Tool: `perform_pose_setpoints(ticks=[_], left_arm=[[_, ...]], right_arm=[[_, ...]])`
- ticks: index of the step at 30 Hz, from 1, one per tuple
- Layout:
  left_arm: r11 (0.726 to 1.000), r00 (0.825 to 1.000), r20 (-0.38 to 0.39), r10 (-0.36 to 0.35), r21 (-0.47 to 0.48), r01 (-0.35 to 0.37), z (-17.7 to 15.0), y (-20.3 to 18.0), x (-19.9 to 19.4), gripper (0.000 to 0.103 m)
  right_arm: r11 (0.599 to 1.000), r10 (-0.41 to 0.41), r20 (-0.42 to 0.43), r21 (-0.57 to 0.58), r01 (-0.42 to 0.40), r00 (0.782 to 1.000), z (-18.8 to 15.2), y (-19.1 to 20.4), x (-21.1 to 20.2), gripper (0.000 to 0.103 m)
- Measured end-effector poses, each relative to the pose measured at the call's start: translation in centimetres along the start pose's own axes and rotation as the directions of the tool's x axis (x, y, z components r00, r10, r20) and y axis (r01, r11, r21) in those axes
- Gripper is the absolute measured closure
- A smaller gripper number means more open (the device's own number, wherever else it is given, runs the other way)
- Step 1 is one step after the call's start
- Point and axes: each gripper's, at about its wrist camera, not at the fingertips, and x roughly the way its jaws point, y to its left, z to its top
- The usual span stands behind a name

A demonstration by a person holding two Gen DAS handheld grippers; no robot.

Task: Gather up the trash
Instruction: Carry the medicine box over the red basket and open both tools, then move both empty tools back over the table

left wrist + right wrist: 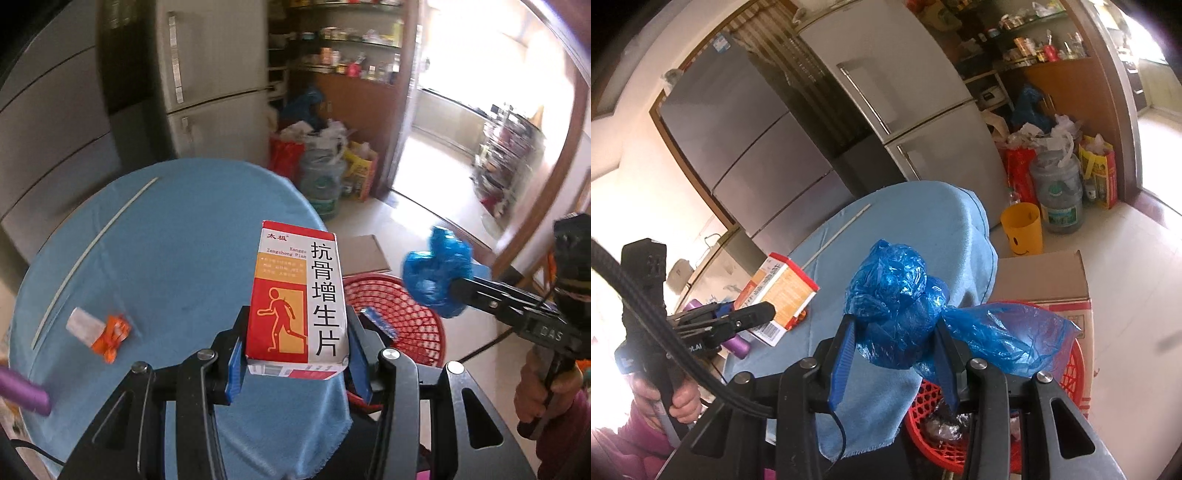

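The left gripper [295,354] is clamped on a red, white and orange cardboard medicine box [297,299] with large black Chinese characters, its 2 blue pads pressed to the box's long sides. The box is lifted clear of the round surface under a light blue cloth [166,236], near the cloth's edge.

The right gripper [897,347] is closed around a crumpled blue plastic bag [897,295], whose loose tail trails off to the right. It hangs above the red plastic mesh basket [1075,373] that stands on the floor just beside the surface, with a brown cardboard box [1045,273] behind it.

On the blue cloth lie a crumpled orange wrapper [112,334] touching a small white packet [83,325], a long thin white stick [92,251] and, at the near left rim, a purple cylinder [24,393]. A yellow smiley-face cup [1023,229] stands on the floor beyond the cardboard box.
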Motion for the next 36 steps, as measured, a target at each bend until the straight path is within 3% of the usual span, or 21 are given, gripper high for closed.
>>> perform_pose_setpoints(ticks=[6,11,14,15,19,26,31,33,36], left_arm=[[0.990,0.992,-0.040,-0.120,0.067,0.122,-0.1,-2.8,2.0,0.054],[0.981,0.982,-0.072,-0.177,0.066,0.182,-0.1,-4.0,4.2,0.054],[0.971,0.969,-0.097,-0.227,0.057,0.233,0.0,-4.2,5.7,0.054],[0.966,0.962,-0.113,-0.247,0.055,0.254,0.0,-4.4,6.2,0.054],[0.962,0.953,-0.147,-0.263,0.037,0.271,0.0,-4.6,7.8,0.041],[0.982,0.977,-0.106,-0.184,0.011,0.186,-1.3,-1.1,6.3,0.041],[0.998,0.996,-0.073,-0.045,-0.049,0.042,-5.2,3.9,3.4,0.040],[0.995,0.997,-0.078,-0.001,-0.103,-0.007,-7.4,6.3,2.4,0.040],[0.968,0.991,-0.094,0.099,-0.219,-0.118,-11.3,11.0,0.0,0.040]], right_arm=[[0.999,0.005,0.001,0.051,-0.005,1.000,-0.1,-1.3,-0.3,0.059],[0.995,0.009,-0.004,0.102,-0.008,1.000,-0.2,-2.7,-0.3,0.058],[0.990,0.006,-0.008,0.143,-0.005,1.000,-0.4,-3.8,-0.3,0.058],[0.988,0.002,-0.011,0.156,-0.001,1.000,-0.3,-4.2,-0.2,0.053],[0.985,-0.012,-0.011,0.174,0.014,1.000,-0.3,-4.9,-0.2,0.052],[0.987,-0.016,0.025,0.161,0.012,1.000,0.3,-4.8,-0.8,0.052],[0.988,0.004,0.030,0.156,-0.009,1.000,0.5,-4.4,-0.6,0.052],[0.990,0.017,0.019,0.142,-0.020,1.000,0.4,-3.8,0.0,0.052],[0.992,0.043,-0.006,0.123,-0.042,0.999,0.2,-2.7,1.0,0.052]])
